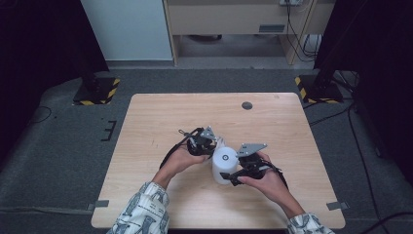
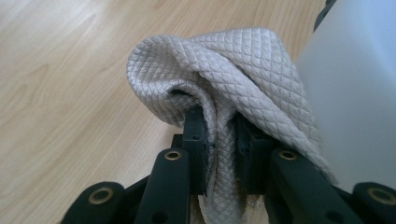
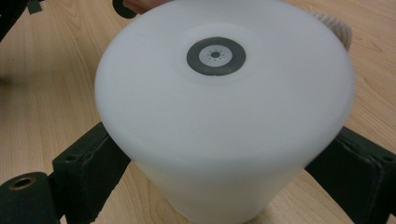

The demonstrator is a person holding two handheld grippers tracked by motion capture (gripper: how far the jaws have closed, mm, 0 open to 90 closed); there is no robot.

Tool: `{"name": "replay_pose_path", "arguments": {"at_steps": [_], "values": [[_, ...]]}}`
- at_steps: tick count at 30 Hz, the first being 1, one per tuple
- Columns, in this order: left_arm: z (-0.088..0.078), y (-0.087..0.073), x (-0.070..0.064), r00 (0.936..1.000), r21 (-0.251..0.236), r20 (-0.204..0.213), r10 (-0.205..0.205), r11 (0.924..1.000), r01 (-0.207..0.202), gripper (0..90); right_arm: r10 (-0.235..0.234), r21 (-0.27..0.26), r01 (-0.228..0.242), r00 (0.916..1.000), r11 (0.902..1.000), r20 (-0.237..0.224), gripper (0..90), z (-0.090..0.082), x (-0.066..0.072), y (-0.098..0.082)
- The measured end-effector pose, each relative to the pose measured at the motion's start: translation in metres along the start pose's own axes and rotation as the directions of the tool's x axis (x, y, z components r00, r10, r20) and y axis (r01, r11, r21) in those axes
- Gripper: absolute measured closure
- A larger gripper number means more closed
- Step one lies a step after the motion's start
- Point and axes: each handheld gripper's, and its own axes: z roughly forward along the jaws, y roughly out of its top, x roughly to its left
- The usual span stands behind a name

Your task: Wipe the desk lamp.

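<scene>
A white cylinder (image 1: 223, 165) with a dark ring (image 3: 215, 56) on its flat top stands on the wooden table (image 1: 160, 117). My right gripper (image 1: 223, 171) comes in from the right, and its jaws press on both sides of the cylinder (image 3: 219, 116), right gripper (image 3: 222, 163). My left gripper (image 1: 210, 144) is on the cylinder's far left side and is shut on a grey quilted cloth (image 2: 224, 70), left gripper (image 2: 223, 135). The bunched cloth (image 1: 220, 141) rests against the cylinder's wall (image 2: 355, 93). An edge of the cloth (image 3: 334, 23) peeks from behind the cylinder.
A dark round grommet (image 1: 247, 105) sits near the table's far edge. Two stand bases with yellow-black stripes (image 1: 97, 90) (image 1: 319, 87) stand on the floor beyond the far corners. Bare wood lies to the left and right of the hands.
</scene>
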Motion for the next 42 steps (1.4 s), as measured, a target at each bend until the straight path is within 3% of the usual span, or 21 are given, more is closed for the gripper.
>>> {"name": "replay_pose_path", "arguments": {"at_steps": [7,17,22,32,42], "values": [[-0.008,0.003,0.000,1.0000,-0.016,0.002,0.005,0.9999,-0.005,75.5,0.000,0.001,0.000,1.0000,1.0000,0.001,9.0,0.000,0.000,0.000],[0.005,0.000,0.000,1.0000,0.016,0.007,0.006,0.9999,-0.006,75.5,-0.003,0.002,0.003,1.0000,1.0000,0.005,9.0,0.000,0.000,0.001],[0.003,-0.001,0.001,0.9999,0.016,0.017,-0.001,0.9999,0.001,75.4,-0.007,0.000,0.007,1.0000,1.0000,0.004,9.0,-0.001,0.001,0.001],[-0.023,0.000,0.001,0.9998,-0.030,-0.016,-0.010,0.9995,0.010,75.4,-0.003,-0.024,0.003,0.9998,0.9997,0.017,5.5,-0.005,0.002,0.000],[-0.045,-0.004,0.000,0.9981,-0.055,-0.056,-0.023,0.9983,0.020,75.2,-0.002,-0.013,0.003,0.9994,0.9999,0.036,4.3,-0.016,0.001,-0.009]]}}
